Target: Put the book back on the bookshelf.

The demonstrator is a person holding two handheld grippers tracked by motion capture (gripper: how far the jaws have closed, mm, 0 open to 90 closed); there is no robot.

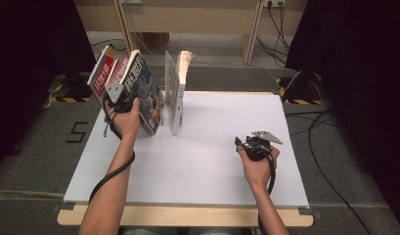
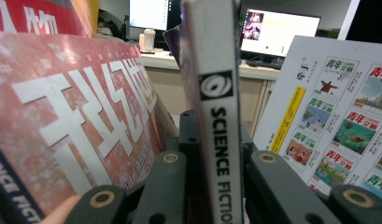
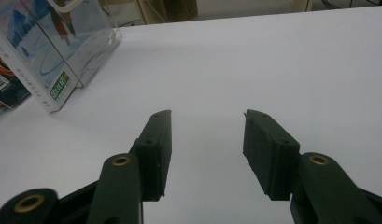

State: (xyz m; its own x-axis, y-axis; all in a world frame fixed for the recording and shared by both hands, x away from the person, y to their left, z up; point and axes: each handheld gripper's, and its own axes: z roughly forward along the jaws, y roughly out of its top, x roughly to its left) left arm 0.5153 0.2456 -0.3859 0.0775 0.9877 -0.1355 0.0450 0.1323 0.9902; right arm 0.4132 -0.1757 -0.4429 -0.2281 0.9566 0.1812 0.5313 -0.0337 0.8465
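My left gripper (image 1: 120,95) is at the table's back left, shut on the spine of a white-spined science fiction magazine (image 1: 144,90) that stands upright and tilted. In the left gripper view that spine (image 2: 215,93) runs up between the two black jaws of my left gripper (image 2: 212,158). A red magazine (image 2: 72,116) leans close on its left, and a white magazine with small cover pictures (image 2: 338,116) stands on its right. My right gripper (image 1: 242,143) rests low over the white table top (image 1: 212,112) at the right. In its own view my right gripper (image 3: 206,116) is open with nothing between the jaws.
Red magazines (image 1: 105,68) lean behind the held one. A clear stand (image 3: 93,42) holds a pale magazine (image 3: 39,60) near the back left. Another upright book (image 1: 184,63) stands at the table's back edge. Cables lie on the floor at the right.
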